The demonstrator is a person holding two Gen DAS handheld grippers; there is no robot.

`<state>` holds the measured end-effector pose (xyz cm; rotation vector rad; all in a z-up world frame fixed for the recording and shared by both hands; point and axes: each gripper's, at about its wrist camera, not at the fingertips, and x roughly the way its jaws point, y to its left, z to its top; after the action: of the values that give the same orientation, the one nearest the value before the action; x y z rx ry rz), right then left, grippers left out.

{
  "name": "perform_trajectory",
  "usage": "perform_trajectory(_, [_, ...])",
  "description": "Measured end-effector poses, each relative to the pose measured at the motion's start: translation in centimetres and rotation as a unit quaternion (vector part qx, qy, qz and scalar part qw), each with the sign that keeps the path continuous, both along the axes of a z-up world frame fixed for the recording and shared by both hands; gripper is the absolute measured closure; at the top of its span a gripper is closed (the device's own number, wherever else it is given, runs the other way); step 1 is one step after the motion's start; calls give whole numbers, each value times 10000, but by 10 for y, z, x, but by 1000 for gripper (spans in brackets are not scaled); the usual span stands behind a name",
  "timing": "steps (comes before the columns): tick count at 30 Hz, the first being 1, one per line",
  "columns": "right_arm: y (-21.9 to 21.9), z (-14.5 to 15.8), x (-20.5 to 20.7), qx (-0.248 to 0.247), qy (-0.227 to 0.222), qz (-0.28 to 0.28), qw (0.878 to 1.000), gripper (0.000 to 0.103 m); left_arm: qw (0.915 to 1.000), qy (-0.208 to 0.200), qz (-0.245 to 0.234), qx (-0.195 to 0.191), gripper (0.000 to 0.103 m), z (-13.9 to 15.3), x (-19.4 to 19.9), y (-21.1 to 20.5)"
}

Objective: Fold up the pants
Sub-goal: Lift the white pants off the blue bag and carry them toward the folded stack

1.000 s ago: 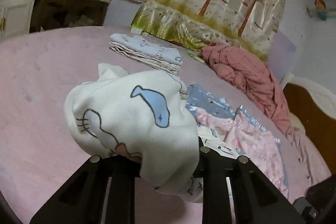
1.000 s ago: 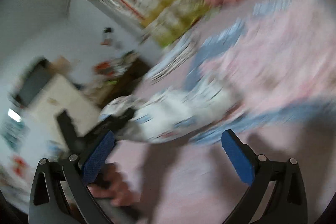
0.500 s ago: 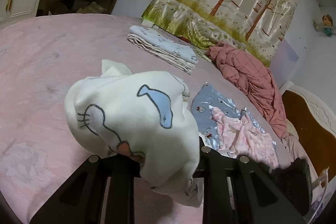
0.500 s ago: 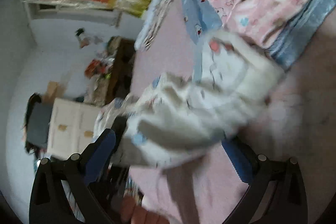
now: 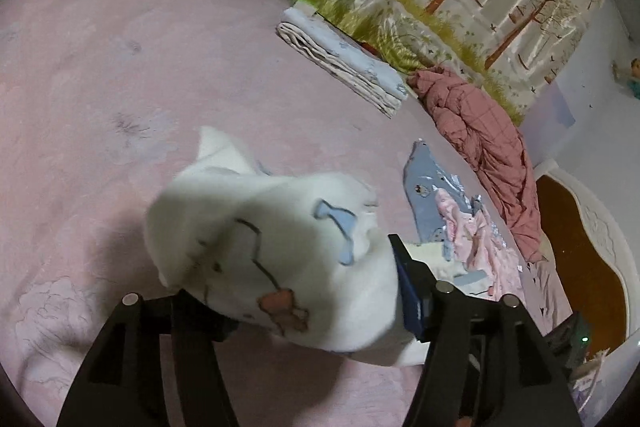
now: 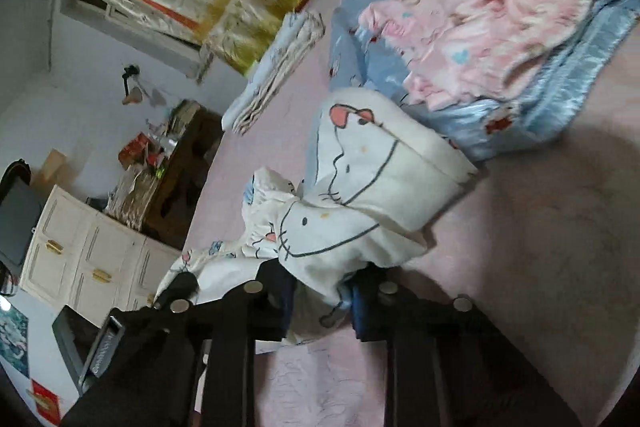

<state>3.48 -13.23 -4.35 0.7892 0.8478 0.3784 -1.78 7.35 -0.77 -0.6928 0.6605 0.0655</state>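
Note:
The white pants (image 5: pixel 280 247) with cartoon cat prints lie bunched on the pink bed sheet (image 5: pixel 120 67). In the left wrist view they drape over and between the jaws of my left gripper (image 5: pixel 296 291). Those jaws are opening; the blue pad of the right finger (image 5: pixel 408 287) shows bare beside the cloth, and the other finger is hidden under it. In the right wrist view the pants (image 6: pixel 360 179) stretch away from my right gripper (image 6: pixel 322 303). Its jaws are closing on a fold of the white cloth, pinched between the blue pads.
A pile of pink and blue clothes (image 6: pixel 480 27) lies just beyond the pants. A folded stack (image 5: pixel 340 59) and a red quilt (image 5: pixel 480 131) sit at the far side of the bed. A wooden bed end (image 5: pixel 576 259) stands at the right, white cabinets (image 6: pixel 92 267) off the bed.
My left jaws have spread apart and the bundle has sunk toward the sheet. My right gripper, wide open before, has dropped onto the pants and closed on a fold.

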Motion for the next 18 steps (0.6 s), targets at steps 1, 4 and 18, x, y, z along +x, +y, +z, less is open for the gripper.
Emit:
perform_trajectory(1, [2, 2, -1, -120, -52, -29, 9999, 82, 10000, -17, -6, 28, 43, -1, -1, 1])
perform_trajectory(4, [5, 8, -4, -433, -158, -38, 9989, 82, 9992, -240, -31, 323, 78, 1, -5, -2])
perform_trajectory(18, [40, 109, -38, -2234, -2128, 312, 9507, 82, 9708, -1452, -573, 1823, 80, 87, -4, -11])
